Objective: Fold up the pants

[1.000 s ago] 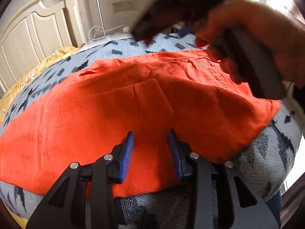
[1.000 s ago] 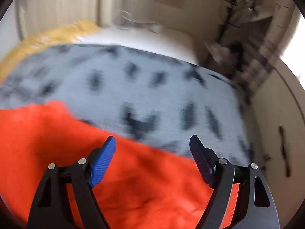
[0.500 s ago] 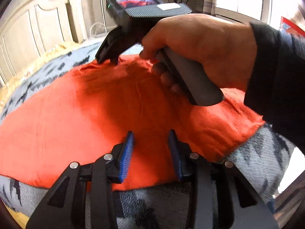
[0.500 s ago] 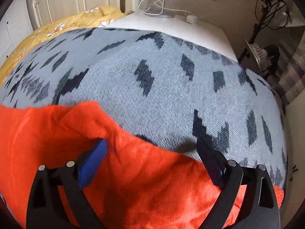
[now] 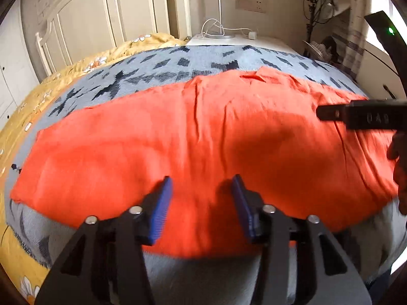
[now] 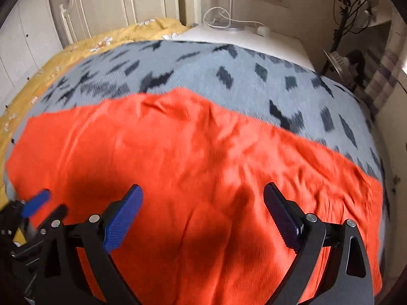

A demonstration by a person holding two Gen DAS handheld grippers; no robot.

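The orange pants point(image 5: 193, 137) lie spread flat across a grey patterned blanket point(image 5: 162, 68); they also fill the right wrist view point(image 6: 193, 167). My left gripper point(image 5: 202, 193) is open and empty, above the pants' near edge. My right gripper point(image 6: 203, 203) is wide open and empty, above the pants' right part. The right gripper's body point(image 5: 366, 117) shows at the right edge of the left wrist view. A blue fingertip of the left gripper point(image 6: 35, 202) shows at the lower left of the right wrist view.
A yellow flowered bedspread point(image 5: 33, 109) lies under the blanket on the left. A cream headboard point(image 5: 84, 23) stands behind. A white surface with a cable and charger point(image 5: 229, 36) is at the back. A fan and stand point(image 6: 340, 58) are at the right.
My right gripper has pulled back from the pants' far edge toward me and to the right. The pants now lie flatter. My left gripper stays open over the near edge.
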